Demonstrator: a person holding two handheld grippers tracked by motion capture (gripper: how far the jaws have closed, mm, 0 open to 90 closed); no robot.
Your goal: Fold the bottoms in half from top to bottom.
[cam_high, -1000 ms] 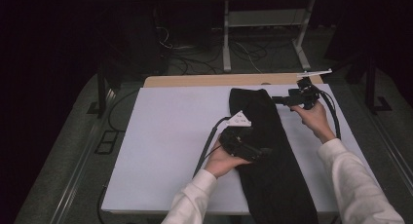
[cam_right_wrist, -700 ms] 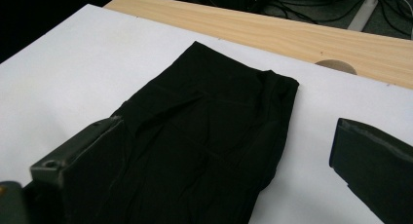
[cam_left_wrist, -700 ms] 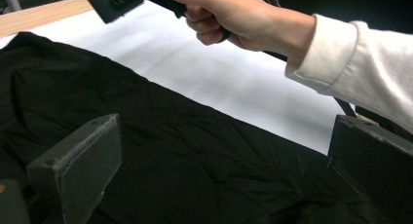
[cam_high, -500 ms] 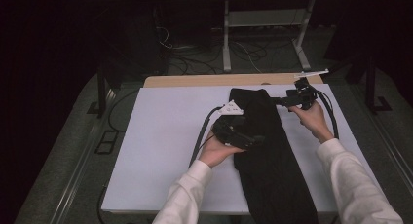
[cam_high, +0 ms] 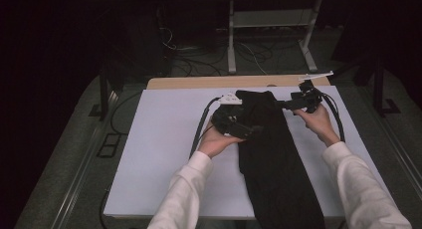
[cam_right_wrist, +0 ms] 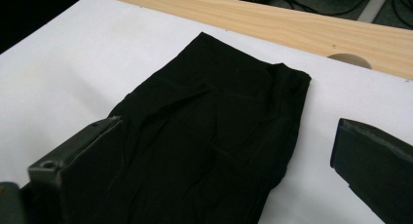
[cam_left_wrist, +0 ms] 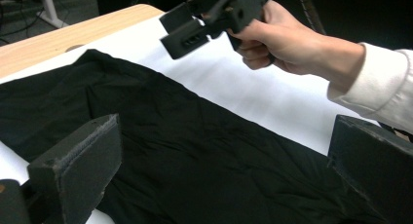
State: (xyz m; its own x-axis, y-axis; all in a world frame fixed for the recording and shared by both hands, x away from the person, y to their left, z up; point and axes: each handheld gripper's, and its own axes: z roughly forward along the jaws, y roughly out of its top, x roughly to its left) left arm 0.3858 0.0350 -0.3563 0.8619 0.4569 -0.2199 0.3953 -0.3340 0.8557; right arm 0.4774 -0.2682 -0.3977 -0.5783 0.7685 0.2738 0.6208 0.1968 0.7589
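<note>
Background stuff: the white table top [cam_high: 164, 154] covers most of the desk, with a strip of bare wood [cam_high: 209, 82] along its far edge and a round hole [cam_right_wrist: 349, 60] cut into that wood. Behind it there's a white metal stand [cam_high: 271, 20] on the floor and a tangle of cables [cam_high: 199, 59] lying near its feet. Pretty dark all around.
</note>
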